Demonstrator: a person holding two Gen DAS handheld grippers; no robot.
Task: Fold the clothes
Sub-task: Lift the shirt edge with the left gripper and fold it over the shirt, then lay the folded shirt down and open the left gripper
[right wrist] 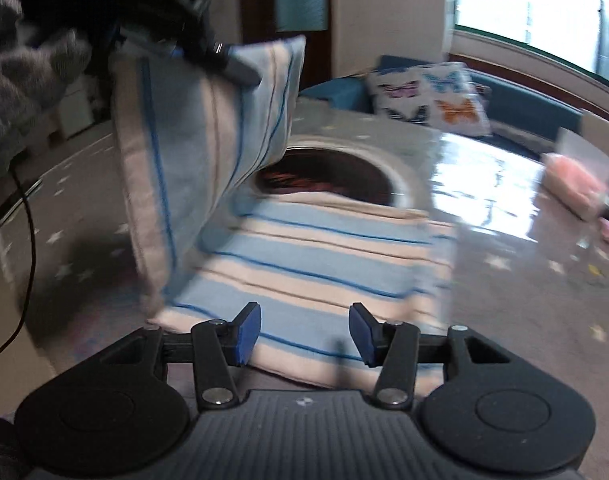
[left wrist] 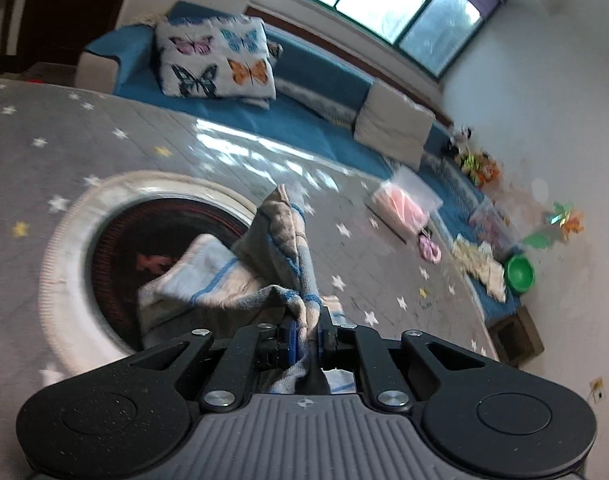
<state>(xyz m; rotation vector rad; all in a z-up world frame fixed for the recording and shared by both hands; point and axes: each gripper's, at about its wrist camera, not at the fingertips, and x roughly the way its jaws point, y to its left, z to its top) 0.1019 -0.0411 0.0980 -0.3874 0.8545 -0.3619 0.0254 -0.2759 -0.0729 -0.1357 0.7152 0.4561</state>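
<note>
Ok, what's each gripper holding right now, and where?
Left gripper pinches the striped towel by a bunched edge; right gripper is open, holding nothing.

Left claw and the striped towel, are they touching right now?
Touching. The left wrist view shows the left claw pinched shut on a bunched fold of the striped towel, cloth squeezed between the blue pads.
</note>
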